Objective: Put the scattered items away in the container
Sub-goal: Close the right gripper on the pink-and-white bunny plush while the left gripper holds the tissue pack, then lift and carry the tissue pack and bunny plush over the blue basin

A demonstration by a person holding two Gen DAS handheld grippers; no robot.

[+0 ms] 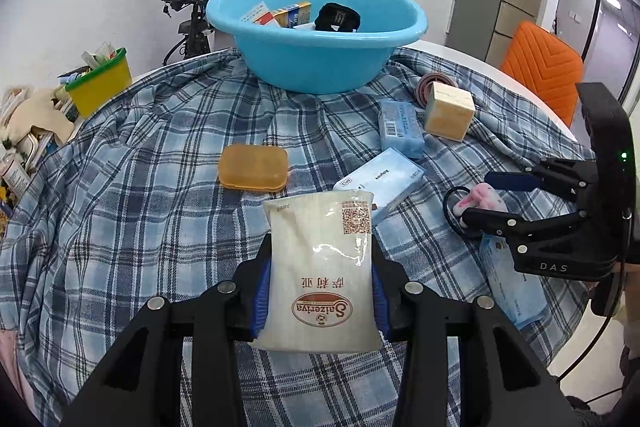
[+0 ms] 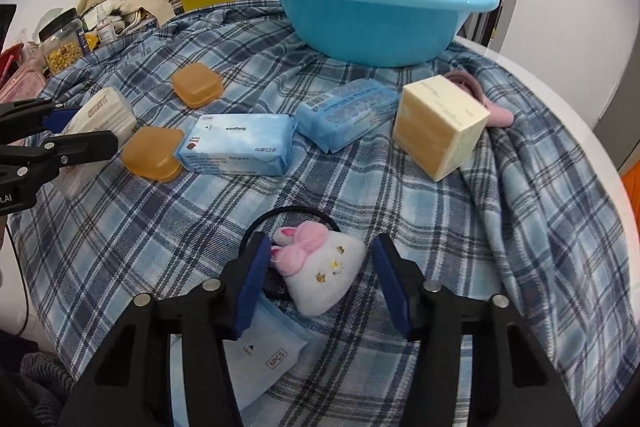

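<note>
Blue plaid cloth (image 1: 152, 155) is covering the round table and bunching into folds under the blue basin (image 1: 316, 31), which is sitting at the upper middle of both views with boxes and a black item already inside.

Low in the left wrist view, the left gripper (image 1: 320, 287) is angling downward and clamping a white packet (image 1: 320, 267) between its blue pads, lifted clear of the cloth; the packet's lower end is hiding between the fingers.

At the right edge of that view the right gripper (image 1: 492, 199) is reaching in sideways. In its own view, the right gripper (image 2: 318, 279) is tilting down over a white plush toy (image 2: 324, 271) with a pink bow. Its jaws are standing either side of the toy, a gap showing at each pad, so nothing is gripped. A black band (image 2: 296, 213) is curving behind the toy, partly covered by it.

Scattered across the middle are two amber cases (image 2: 198, 85), two blue tissue packs (image 2: 240, 145) and a cream box (image 2: 440, 125). A pink item behind the box is mostly hidden.
</note>
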